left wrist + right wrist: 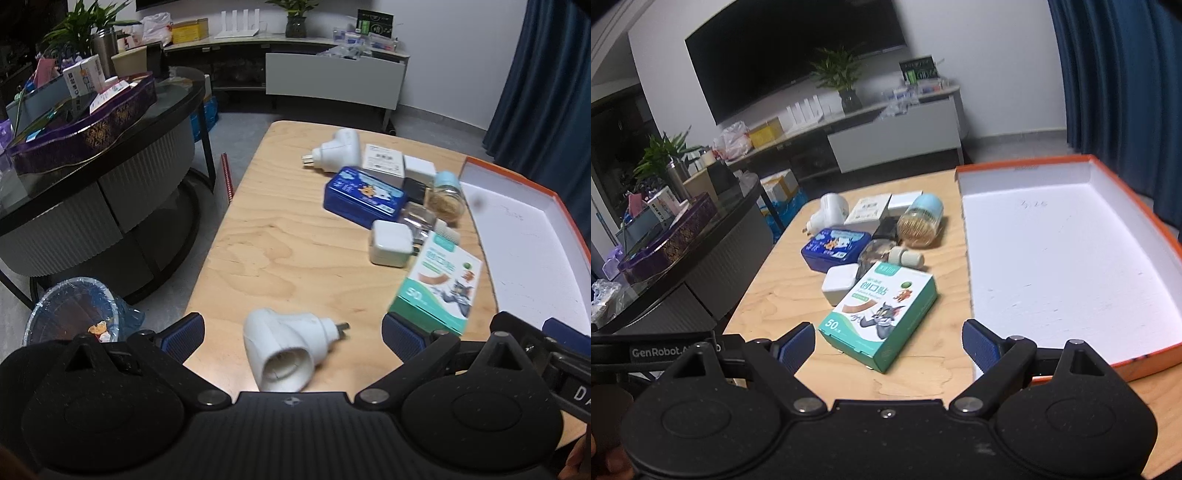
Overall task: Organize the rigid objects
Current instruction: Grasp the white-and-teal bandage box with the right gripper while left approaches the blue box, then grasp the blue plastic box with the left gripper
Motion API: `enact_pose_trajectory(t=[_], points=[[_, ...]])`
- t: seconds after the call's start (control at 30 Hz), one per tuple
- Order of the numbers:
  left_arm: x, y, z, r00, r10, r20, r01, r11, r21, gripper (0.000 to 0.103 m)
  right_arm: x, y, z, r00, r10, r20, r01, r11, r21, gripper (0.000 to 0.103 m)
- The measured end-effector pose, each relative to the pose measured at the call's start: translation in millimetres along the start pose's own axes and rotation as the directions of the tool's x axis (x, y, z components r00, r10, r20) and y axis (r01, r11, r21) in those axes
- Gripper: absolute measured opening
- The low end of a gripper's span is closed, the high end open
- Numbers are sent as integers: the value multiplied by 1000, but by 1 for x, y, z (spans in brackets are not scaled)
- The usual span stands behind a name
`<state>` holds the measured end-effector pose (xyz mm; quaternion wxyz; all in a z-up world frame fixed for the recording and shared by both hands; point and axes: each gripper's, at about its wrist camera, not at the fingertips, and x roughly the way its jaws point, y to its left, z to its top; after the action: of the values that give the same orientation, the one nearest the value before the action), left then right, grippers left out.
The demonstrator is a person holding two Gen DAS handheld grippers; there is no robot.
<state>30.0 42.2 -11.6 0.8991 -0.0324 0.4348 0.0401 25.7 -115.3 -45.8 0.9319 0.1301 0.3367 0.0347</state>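
My left gripper (pixel 293 334) is open, its blue pads either side of a white plug adapter (pixel 284 349) lying on the wooden table (pixel 258 240). My right gripper (pixel 888 343) is open, with a green bandage box (pixel 881 314) lying between and just beyond its pads; the box also shows in the left wrist view (pixel 439 288). Further back lie a blue tin (pixel 834 249), a white charger cube (pixel 840 284), a jar of toothpicks with a blue lid (pixel 921 221), a second white adapter (pixel 827 212) and small white boxes (pixel 870 212). An orange-rimmed white box lid (pixel 1071 258) lies open on the right.
A dark round side table (pixel 110 177) with a purple tin and cartons stands to the left. A bin lined with blue plastic (pixel 77 314) sits on the floor by the table's near left corner. A TV cabinet runs along the back wall.
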Motion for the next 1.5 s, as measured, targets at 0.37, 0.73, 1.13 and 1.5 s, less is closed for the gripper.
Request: enact_pose_trajectory(t=[0.37,0.73,1.13,1.5], points=[[20,13,20,1000,-4,-18,4,1000,1,103,41,21,8,996,-33,-77,36,999,32,102],[34,15,42,999,-26,-21,27,999,45,103,71,26,17,984,-102,-143,117,989,95,102],[60,3,72,997,-70,-27,71,996,61,103,117,29,28,959,-196,-205,212,976,55,102],[118,-44,97,995,-82,-53,91,976,196,103,95,-1,35,971,-149,-189,140,988,-61,84]])
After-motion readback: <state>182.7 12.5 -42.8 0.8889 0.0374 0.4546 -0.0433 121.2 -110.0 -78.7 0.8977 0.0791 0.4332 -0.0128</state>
